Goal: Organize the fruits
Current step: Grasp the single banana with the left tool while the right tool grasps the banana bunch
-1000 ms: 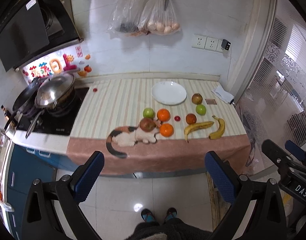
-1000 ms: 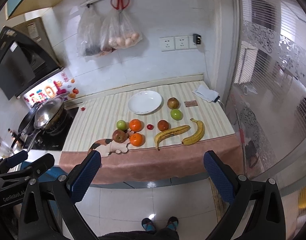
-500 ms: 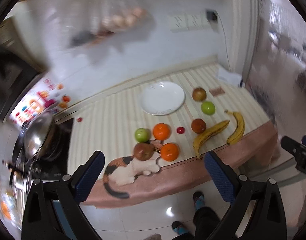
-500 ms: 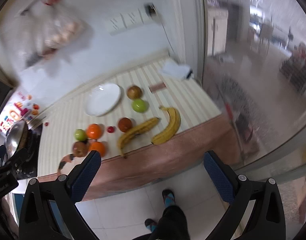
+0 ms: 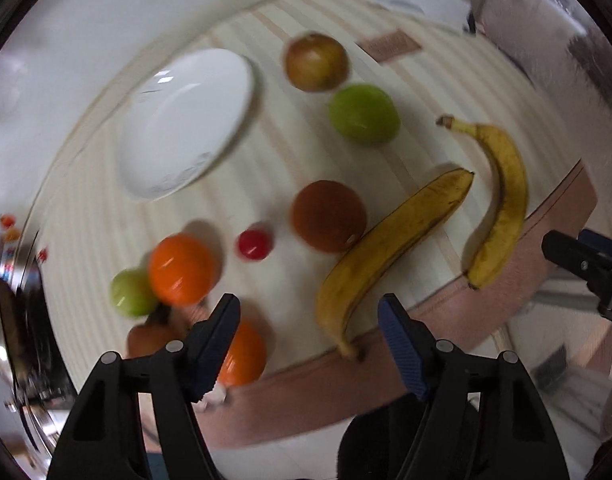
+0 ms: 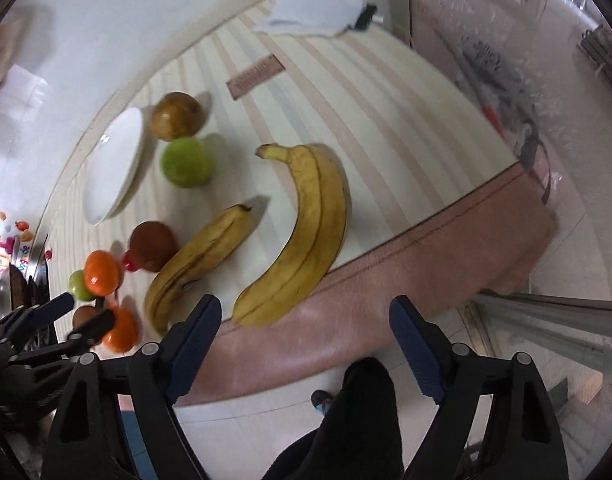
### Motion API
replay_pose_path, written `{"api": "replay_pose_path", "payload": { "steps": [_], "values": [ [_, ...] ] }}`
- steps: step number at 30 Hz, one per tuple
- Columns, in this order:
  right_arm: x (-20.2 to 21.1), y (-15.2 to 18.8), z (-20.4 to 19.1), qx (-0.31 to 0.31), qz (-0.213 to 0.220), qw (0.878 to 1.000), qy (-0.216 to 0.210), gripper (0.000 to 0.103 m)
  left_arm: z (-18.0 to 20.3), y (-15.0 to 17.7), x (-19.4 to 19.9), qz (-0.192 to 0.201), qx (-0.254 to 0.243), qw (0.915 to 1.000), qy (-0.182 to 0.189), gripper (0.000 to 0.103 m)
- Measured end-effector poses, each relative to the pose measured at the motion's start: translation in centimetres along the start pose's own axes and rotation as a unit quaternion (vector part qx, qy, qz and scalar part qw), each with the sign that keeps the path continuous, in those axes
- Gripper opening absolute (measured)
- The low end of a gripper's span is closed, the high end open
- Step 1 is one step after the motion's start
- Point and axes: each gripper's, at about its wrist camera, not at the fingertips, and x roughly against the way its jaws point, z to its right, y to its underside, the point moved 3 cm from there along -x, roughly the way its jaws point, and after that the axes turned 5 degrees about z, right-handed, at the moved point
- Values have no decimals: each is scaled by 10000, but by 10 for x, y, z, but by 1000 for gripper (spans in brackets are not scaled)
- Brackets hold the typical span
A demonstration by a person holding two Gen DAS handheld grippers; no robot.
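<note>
Fruit lies on a striped counter cloth [image 5: 446, 80]: two bananas [image 5: 390, 248] [image 5: 502, 200], two oranges [image 5: 181, 269] [image 5: 244, 354], green apples [image 5: 364, 114] [image 5: 130, 292] and brownish round fruits [image 5: 316, 62] [image 5: 328, 216]. A white plate [image 5: 186, 120] sits behind them, bare. My left gripper [image 5: 309, 308] hovers over the counter's front edge near the left banana's stem, its jaws closing with nothing pressed between them. My right gripper [image 6: 306, 308] hangs over the front edge just below the right banana [image 6: 306, 236], jaws also closing, nothing held.
A small red object [image 5: 255, 244] lies among the fruit. A white cloth [image 6: 314, 12] and a brown tag [image 6: 256, 76] sit at the counter's back right. A stove with a pan [image 6: 6, 292] is at the left. A glass door [image 6: 546, 80] borders the right. The person's feet [image 6: 322, 400] stand below.
Both grippers have dropped from high above the floor towards the counter's front edge, so the fruit now looms large. Both pairs of jaws stand narrower than before.
</note>
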Motion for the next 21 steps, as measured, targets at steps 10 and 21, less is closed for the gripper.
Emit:
{"api": "replay_pose_path", "payload": {
  "steps": [10,21],
  "values": [
    [-60,-17,7,-437,-462,9980,32,64,42,-13,-53,-553,-996,9930,297,50],
    [-53,-21,7,426,-766,9955,373,43,54,10,-47,-944,22,9910,953,38]
  ]
}}
